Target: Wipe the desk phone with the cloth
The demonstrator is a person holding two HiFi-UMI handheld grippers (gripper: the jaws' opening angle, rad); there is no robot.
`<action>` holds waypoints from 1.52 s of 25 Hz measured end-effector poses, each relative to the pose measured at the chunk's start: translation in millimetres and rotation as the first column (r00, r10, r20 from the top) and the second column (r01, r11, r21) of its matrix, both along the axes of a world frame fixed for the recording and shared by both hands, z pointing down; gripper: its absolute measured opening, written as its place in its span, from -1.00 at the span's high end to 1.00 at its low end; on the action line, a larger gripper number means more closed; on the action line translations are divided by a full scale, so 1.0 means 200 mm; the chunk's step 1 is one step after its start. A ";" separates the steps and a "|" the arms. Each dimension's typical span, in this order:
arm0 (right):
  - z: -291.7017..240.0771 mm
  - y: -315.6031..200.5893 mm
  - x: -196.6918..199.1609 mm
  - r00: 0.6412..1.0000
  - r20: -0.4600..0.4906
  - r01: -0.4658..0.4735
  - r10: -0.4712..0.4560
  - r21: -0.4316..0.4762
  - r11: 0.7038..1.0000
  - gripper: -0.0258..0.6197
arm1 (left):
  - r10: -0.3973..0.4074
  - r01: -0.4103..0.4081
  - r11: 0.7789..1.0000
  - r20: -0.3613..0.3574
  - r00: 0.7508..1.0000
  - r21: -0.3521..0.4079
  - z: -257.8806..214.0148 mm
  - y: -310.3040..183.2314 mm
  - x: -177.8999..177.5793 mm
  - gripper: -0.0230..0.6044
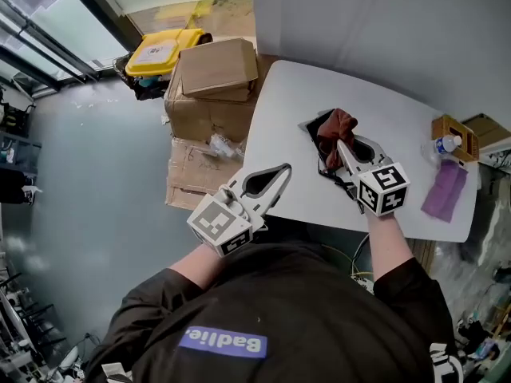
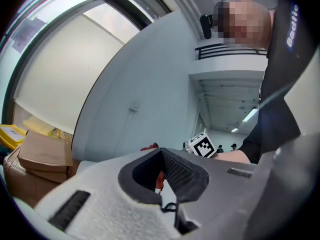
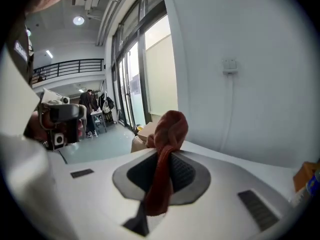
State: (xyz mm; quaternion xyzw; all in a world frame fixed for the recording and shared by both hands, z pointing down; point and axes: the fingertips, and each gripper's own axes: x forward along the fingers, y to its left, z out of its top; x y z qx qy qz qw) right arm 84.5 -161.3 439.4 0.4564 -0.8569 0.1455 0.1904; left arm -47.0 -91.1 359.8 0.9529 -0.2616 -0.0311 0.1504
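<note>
Step looks like wiping. Right gripper pinches red cloth. Cloth lies on desk phone, near left edge of counter. Left gripper closed, nothing inside, by near left corner. Next move likely: rub cloth over phone, push softly so phone stays put. Bare room behind phone. Bottle and purple cloth at right edge, well apart. Left edge close: short rubs.
</note>
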 end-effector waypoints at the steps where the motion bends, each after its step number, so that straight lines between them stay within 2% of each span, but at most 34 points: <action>1: -0.02 0.08 -0.05 1.000 0.008 -0.007 0.007 0.002 1.000 0.77 | 0.023 -0.023 1.000 -0.008 1.000 0.005 -0.01 0.05 -0.02 0.91; 8: -0.14 0.54 -0.37 1.000 0.022 -0.007 0.006 0.007 1.000 0.77 | 0.131 -0.132 0.991 -0.024 0.991 -0.010 0.00 0.34 -0.13 0.91; 14: -0.34 0.76 -0.49 0.996 0.058 0.064 -0.070 0.094 0.994 0.77 | 0.156 -0.156 0.988 -0.003 0.988 0.008 -0.03 0.49 -0.11 0.91; 19: -0.50 0.87 -0.47 0.985 0.129 0.094 -0.113 0.146 0.985 0.77 | 0.122 -0.122 0.992 0.004 0.993 0.010 -0.08 0.53 -0.07 0.91; 22: -0.54 0.91 -0.43 0.977 0.168 0.105 -0.134 0.170 0.980 0.77 | 0.131 -0.131 0.991 0.005 0.991 0.018 -0.10 0.56 0.00 0.91; 26: -0.51 0.94 -0.35 0.964 0.234 0.093 -0.128 0.153 0.984 0.77 | 0.137 -0.138 0.990 0.007 0.990 0.009 -0.09 0.58 0.10 0.91; 38: -0.50 0.99 -0.28 0.965 0.223 0.104 -0.139 0.159 0.982 0.77 | 0.118 -0.119 0.992 0.025 0.993 0.030 -0.09 0.63 0.12 0.91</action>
